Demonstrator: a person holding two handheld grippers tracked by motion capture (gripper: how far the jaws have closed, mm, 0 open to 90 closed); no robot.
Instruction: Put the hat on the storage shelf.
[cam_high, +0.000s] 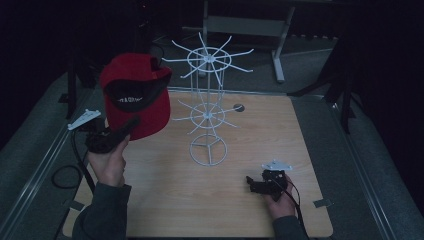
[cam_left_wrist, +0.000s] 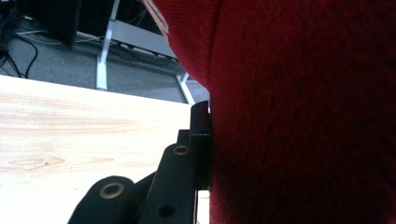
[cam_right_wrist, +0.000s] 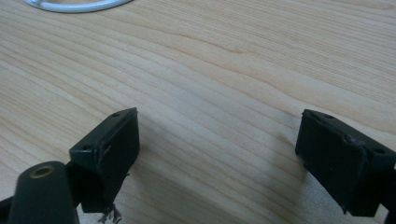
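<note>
Left gripper (cam_high: 131, 125) clamped on red cap (cam_high: 137, 95), raised upper left beside white rack (cam_high: 207, 107). Right gripper (cam_right_wrist: 217, 154) wide open, empty, lower right on table (cam_high: 160, 200).

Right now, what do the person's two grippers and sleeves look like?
Both are black, pistol-shaped handheld tools. The left gripper carries a pale grey three-cornered plate and trails a black cable looping off the table edge. The right gripper has the same grey plate, a black cable, and flat rectangular black pads, one frayed. Both sleeves are dark grey-green.
</note>
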